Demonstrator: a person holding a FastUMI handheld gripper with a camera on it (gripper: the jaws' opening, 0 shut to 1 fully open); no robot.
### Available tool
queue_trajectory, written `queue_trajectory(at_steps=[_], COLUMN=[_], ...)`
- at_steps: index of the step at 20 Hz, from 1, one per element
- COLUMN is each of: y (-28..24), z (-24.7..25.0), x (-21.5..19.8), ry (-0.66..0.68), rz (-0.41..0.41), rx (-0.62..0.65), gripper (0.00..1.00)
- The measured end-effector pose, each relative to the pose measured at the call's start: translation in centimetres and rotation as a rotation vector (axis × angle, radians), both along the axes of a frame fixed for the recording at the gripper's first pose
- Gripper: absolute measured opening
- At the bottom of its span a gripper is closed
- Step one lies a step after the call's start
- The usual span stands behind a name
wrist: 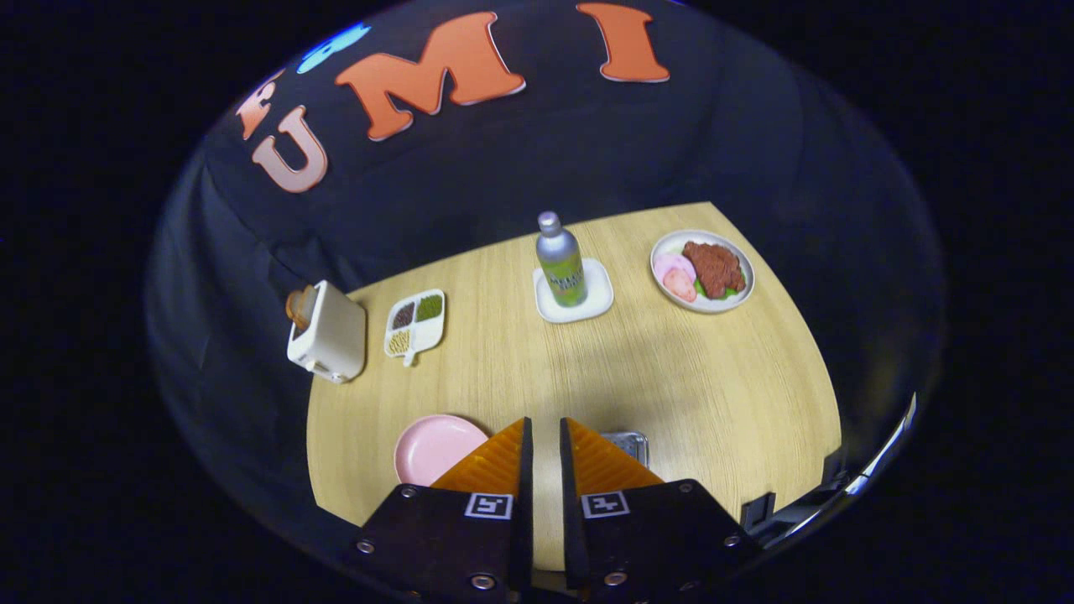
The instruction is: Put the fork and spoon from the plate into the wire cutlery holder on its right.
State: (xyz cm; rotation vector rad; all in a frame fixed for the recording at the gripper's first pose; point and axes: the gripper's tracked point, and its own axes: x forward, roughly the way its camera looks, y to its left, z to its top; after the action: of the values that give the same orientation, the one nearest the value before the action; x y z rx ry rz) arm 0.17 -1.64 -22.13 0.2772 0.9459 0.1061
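Note:
My gripper (545, 424) hangs high over the near edge of a light wooden table (671, 386). Its fingers stand almost together, with only a thin strip of table showing between them and nothing held. A pink plate (432, 449) lies just left of the left finger, which covers its right side; the part I see is bare. A silvery wire cutlery holder (629, 442) peeks out from behind the right finger, mostly hidden.
Beyond the fingers a metal bottle (560, 262) stands on a small white tray (597, 298). A plate of food (703, 270) sits far right. At the far left are a white toaster (329, 340) holding bread and a divided dish of beans (415, 323).

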Motion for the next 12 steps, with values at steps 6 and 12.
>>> queue_trajectory(at_steps=[6,12], y=[0.1,0.6], z=[8.7,16.8], x=[3.4,4.6], ry=[-0.391,-0.701], rz=[-0.040,-0.045], rx=[-0.070,-0.131], gripper=[0.30,0.49])
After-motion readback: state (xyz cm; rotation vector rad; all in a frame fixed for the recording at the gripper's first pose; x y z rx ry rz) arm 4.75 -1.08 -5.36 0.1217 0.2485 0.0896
